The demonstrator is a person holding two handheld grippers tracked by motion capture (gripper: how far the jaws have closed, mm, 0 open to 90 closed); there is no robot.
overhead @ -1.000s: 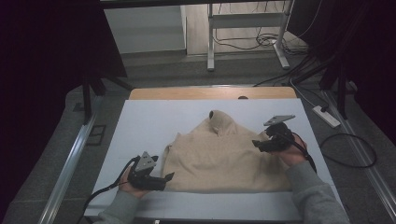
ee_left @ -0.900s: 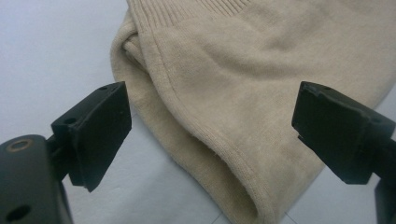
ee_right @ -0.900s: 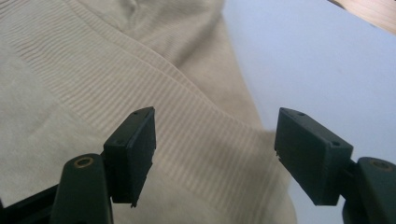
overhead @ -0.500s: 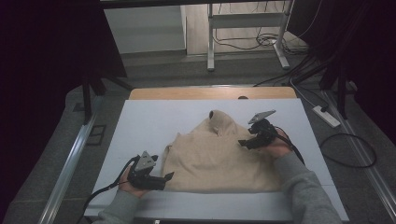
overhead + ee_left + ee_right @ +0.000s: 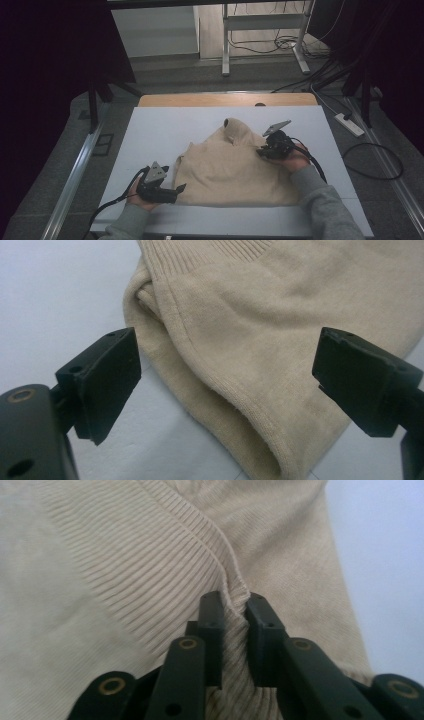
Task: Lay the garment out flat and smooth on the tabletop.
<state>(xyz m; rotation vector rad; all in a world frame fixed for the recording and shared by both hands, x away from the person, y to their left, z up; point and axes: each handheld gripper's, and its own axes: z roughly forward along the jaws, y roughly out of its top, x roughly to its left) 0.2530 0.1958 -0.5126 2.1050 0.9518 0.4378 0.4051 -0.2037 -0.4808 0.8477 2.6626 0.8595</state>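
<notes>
While folded flat, beige ribbed sweater (image 5: 235, 167) | right gripper (image 5: 231, 605) pinching its knit | left gripper (image 5: 225, 375) agape

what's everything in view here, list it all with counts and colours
sweater: one, beige, folded at the table's middle, collar at the far end
table: one, pale blue-grey top with a wooden far edge
power strip: one, white, on the floor at the right
cables: several, black, on the floor at the right and far side
metal frame: one, pale, on the floor beyond the table
left hand-held gripper: one, black, open at the sweater's near left corner
right hand-held gripper: one, black, jaws just closed, pinching a fold by the ribbed band
sleeves: two, grey
</notes>
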